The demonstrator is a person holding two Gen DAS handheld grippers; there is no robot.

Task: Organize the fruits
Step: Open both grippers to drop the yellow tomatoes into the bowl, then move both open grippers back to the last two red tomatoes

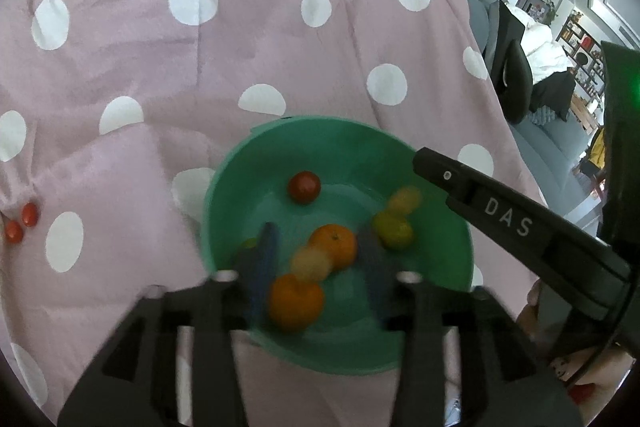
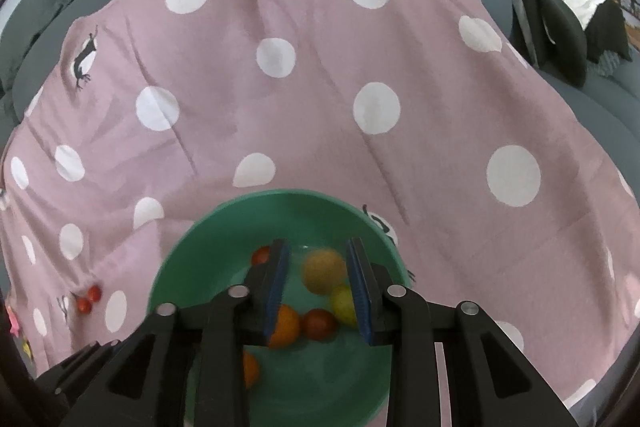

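**Fruit gathered in the green bowl**

Pink dotted blanket covers the sofa under your green bowl. Your left gripper and right gripper both hover over the bowl, fingers spread and empty. Oranges, a tomato and yellowish fruit lie inside; two small tomatoes sit on the blanket, well apart.

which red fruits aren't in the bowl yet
The two small red fruits lying together on the pink cloth, left of the green bowl; the other red ones sit inside it.
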